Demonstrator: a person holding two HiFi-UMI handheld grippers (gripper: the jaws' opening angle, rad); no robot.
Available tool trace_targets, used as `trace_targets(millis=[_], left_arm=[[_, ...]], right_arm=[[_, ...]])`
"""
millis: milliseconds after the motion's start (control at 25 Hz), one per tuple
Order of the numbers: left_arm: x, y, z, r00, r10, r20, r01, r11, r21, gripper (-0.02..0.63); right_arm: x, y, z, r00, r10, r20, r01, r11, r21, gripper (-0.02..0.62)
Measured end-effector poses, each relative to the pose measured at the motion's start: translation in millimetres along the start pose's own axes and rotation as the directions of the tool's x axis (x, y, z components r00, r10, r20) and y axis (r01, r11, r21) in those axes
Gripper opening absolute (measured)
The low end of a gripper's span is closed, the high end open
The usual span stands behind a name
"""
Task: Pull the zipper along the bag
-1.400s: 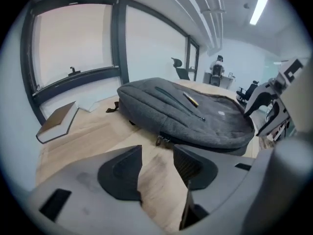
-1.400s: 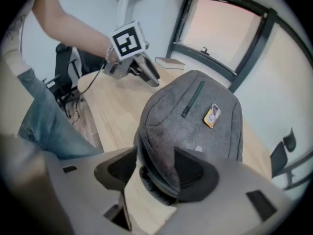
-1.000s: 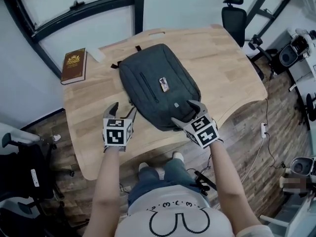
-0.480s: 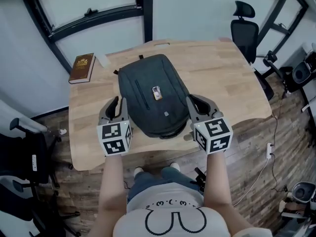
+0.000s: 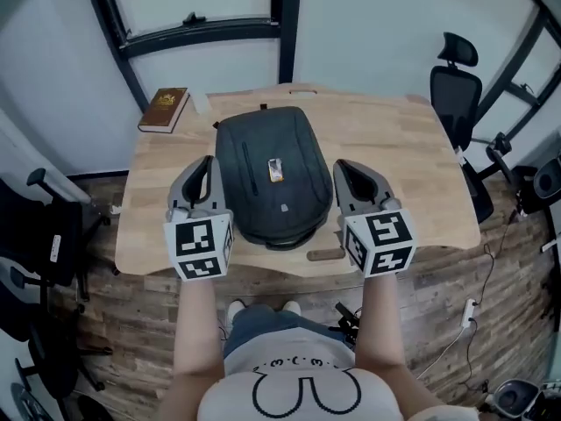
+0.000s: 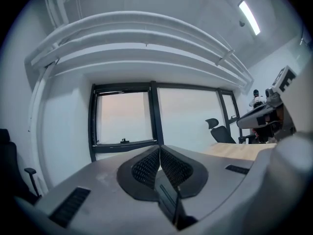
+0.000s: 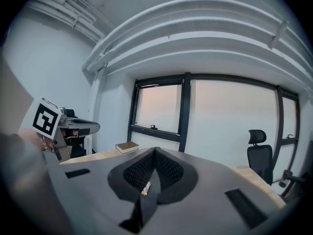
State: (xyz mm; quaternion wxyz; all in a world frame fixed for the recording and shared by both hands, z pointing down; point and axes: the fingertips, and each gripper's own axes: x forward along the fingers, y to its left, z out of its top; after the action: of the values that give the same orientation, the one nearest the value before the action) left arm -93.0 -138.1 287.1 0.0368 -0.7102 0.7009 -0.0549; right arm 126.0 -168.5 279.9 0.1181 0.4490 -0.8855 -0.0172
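My left gripper (image 5: 207, 163) and right gripper (image 5: 340, 165) hang level. The jaws of each have just closed, ribbed pads pressed together on nothing. Between them in the head view, the dark grey fabric backpack (image 5: 294, 182) lies flat, soft and rounded, on the pale wooden table (image 5: 412, 165). I can't read its zipper, so this fits either reaching in or backing off finished. Beyond lies a brown hardback book (image 5: 164, 110).
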Motion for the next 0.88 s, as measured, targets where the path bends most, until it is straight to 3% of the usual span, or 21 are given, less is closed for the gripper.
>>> trace_targets(millis=[360,880], left_arm=[[-6.4,12.7,46.2,0.994,-0.005,0.105,0.0,0.999,0.047,0.02],[4.4,24.7,81.5,0.984,-0.062,0.167,0.045,0.994,0.1,0.02]], right_arm=[[-3.3,1.5,55.4,0.991,-0.025,0.131,0.032,0.998,-0.052,0.051],[-5.3,-2.9,98.2,0.978,-0.085,0.193,0.104,0.99,-0.092,0.051]])
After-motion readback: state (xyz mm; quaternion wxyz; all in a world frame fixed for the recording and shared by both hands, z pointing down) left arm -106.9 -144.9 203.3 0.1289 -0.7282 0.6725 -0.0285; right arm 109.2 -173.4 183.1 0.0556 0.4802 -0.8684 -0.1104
